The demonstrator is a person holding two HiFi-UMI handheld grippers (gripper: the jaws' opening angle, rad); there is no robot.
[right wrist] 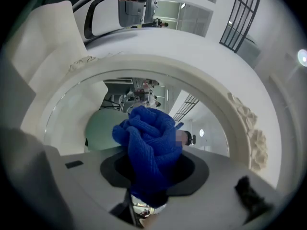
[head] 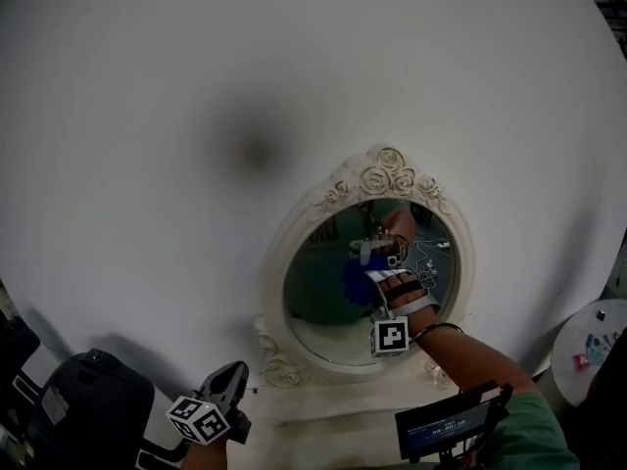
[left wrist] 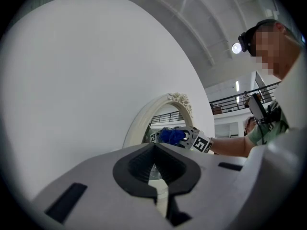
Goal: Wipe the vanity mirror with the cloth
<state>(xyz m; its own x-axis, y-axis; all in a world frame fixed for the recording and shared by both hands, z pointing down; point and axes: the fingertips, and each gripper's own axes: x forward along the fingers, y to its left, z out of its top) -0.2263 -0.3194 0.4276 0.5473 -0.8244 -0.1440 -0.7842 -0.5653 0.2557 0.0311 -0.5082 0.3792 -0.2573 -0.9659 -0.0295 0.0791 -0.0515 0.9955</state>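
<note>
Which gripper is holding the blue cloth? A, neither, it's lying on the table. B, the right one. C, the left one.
B: the right gripper is shut on the blue cloth at the vanity mirror; the left gripper holds nothing.

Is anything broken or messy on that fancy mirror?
Nothing stands out. The mirror stands upright with its frame whole; the blue cloth is bunched in the right gripper at the glass.
</note>
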